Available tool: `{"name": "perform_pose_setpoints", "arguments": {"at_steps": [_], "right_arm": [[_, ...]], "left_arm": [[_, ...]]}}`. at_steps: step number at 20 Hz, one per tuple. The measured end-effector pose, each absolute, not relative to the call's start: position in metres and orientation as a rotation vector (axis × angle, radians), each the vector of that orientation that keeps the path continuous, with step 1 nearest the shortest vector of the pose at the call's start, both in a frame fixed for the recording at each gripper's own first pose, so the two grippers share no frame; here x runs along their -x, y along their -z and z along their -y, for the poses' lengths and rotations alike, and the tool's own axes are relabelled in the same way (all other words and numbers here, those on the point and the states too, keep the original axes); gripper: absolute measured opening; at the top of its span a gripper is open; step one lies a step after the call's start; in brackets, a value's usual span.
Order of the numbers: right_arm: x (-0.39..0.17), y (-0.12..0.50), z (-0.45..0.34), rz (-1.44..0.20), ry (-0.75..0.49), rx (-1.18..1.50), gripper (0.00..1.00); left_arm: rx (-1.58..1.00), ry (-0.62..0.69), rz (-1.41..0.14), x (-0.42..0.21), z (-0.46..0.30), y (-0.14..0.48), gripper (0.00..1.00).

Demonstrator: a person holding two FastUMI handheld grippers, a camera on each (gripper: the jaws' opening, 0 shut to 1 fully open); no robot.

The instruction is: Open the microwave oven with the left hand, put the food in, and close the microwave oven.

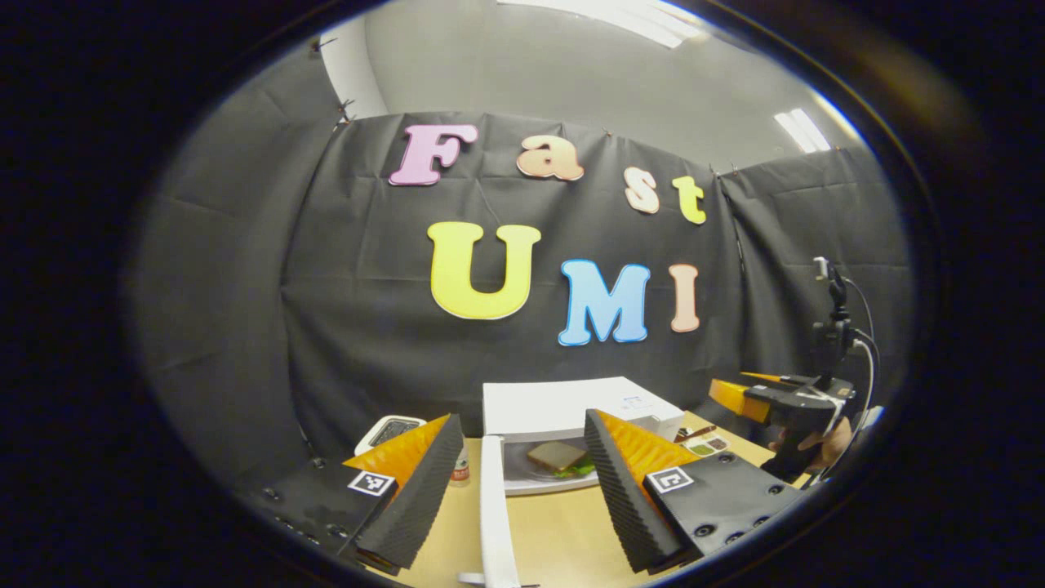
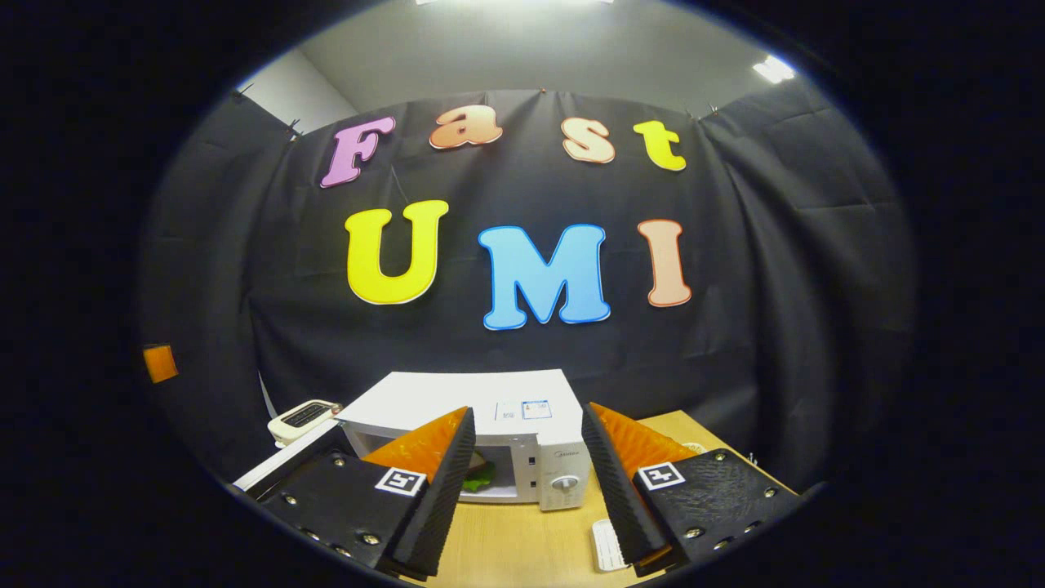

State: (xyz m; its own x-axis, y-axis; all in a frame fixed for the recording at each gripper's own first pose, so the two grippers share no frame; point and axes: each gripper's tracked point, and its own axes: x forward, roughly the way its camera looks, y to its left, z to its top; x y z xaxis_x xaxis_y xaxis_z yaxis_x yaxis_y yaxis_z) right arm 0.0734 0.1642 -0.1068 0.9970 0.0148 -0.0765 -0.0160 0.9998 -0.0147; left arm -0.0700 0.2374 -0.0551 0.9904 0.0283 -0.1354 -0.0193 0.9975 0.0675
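Note:
The white microwave (image 1: pixel 563 404) stands on the wooden table with its door (image 1: pixel 495 514) swung wide open, edge-on toward me. Inside, a sandwich (image 1: pixel 559 457) with green lettuce lies on a plate. My left gripper (image 1: pixel 518 490) is open a short way in front of the cavity, its fingers on either side of the door's edge without touching it. In the right gripper view the microwave (image 2: pixel 490 408) shows its control panel (image 2: pixel 563 469), the open door (image 2: pixel 277 464) and the sandwich (image 2: pixel 482 475). My right gripper (image 2: pixel 522 490) is open and holds nothing. It also shows at the right, the right gripper (image 1: pixel 784 400), held by a hand (image 1: pixel 829 445).
A white appliance (image 1: pixel 390 431) sits left of the microwave, with a small bottle (image 1: pixel 461 467) beside it. A small dish of sauces (image 1: pixel 706 445) lies to the microwave's right. A flat white item (image 2: pixel 606 545) rests on the table near the right gripper. Black cloth walls close the back.

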Motion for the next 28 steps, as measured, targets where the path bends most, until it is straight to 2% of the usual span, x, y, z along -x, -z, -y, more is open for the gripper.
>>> {"name": "perform_pose_setpoints", "arguments": {"at_steps": [3,9,11,13,14,22,28], "right_arm": [[-0.061,0.084,-0.167,-0.039,-0.042,0.031,0.79],[-0.042,0.065,-0.175,-0.003,-0.079,0.022,0.8],[-0.037,0.065,-0.178,-0.014,-0.087,-0.002,0.79],[-0.037,0.061,-0.181,-0.017,-0.092,-0.021,0.79],[-0.038,0.06,-0.18,-0.013,-0.089,-0.022,0.79],[-0.039,0.041,-0.172,0.007,-0.08,-0.046,0.8],[-0.052,0.037,-0.155,0.001,-0.065,-0.043,0.8]], "left_arm": [[-0.082,-0.05,-0.13,0.078,-0.243,0.059,0.96],[-0.125,-0.083,-0.165,0.093,-0.256,0.084,0.94],[-0.139,-0.077,-0.207,0.101,-0.261,0.101,0.59],[-0.185,-0.166,-0.227,0.114,-0.288,0.112,0.25],[-0.17,-0.153,-0.248,0.121,-0.293,0.126,0.07],[-0.091,-0.181,-0.472,0.197,-0.334,0.229,0.06],[-0.068,-0.134,-0.523,0.195,-0.3,0.258,0.08]]}}
